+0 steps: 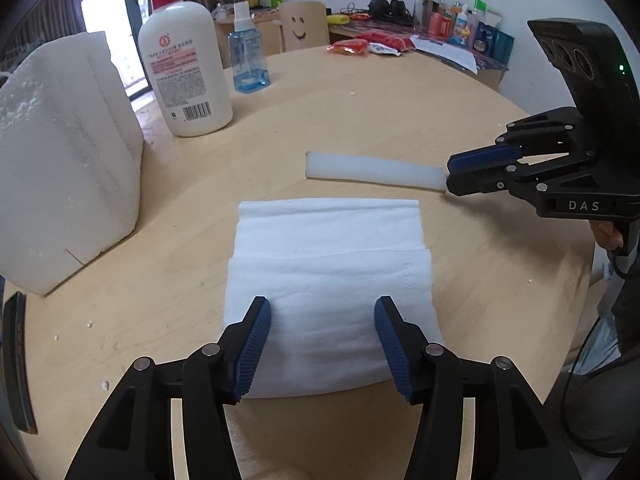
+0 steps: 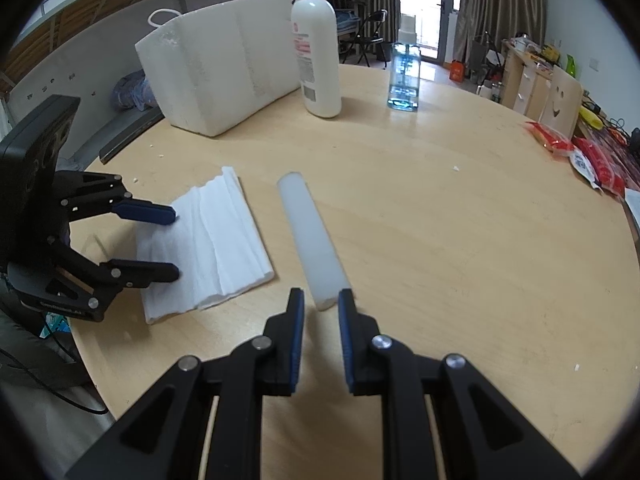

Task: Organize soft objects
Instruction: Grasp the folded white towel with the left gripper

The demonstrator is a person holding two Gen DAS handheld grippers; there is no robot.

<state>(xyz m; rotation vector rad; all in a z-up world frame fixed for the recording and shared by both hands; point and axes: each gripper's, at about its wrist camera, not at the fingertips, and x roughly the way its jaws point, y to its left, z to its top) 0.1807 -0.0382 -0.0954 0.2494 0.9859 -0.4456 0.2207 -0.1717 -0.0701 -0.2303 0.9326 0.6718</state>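
Mid-tidy, looks like. Left gripper (image 1: 322,344) released, jaws wide over the folded white cloth (image 1: 328,280) at 6 o'clock on the round table (image 1: 400,120). Right gripper (image 2: 321,336) narrowly parted at the foam tube (image 2: 310,240) end, apparently not pinching. Probably needs clamping next.

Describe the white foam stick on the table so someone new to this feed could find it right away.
Start at the round wooden table. Near its middle, right of the folded white cloth, lies the white foam stick, its near end just ahead of the right claw. It is the only long, smooth cylinder; the cloth is flat and layered, and the foam block is big and boxy.
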